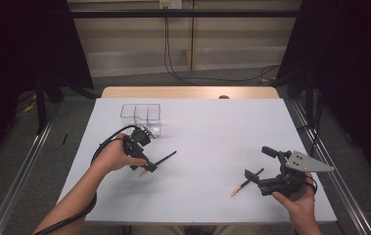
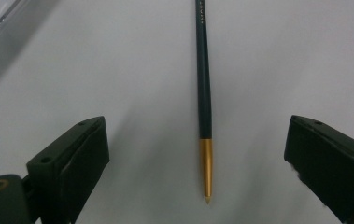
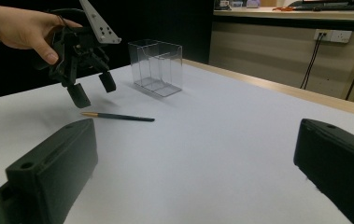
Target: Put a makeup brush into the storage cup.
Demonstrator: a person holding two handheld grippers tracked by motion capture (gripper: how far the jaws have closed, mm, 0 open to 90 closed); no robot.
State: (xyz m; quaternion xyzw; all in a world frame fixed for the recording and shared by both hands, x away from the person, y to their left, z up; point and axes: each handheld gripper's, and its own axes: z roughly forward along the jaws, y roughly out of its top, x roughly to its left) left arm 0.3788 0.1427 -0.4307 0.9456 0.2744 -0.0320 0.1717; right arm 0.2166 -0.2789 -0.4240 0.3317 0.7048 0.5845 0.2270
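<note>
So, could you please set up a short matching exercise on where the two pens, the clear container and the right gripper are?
Things:
1. pen with gold tip
2. second pen
3. clear container
4. right gripper

Descriptions:
A. stands at the table's far left
B. lies under the left gripper's open jaws
C. lies by the right gripper's jaw
D. held low at the right edge, jaws open

Pairs: 1-B, 2-C, 3-A, 4-D

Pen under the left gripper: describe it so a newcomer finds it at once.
On the white table, look just in front of the clear divided box. The pen lies flat beneath the open left gripper. Its twin lies by the right gripper; this one is the left-hand pen.
</note>
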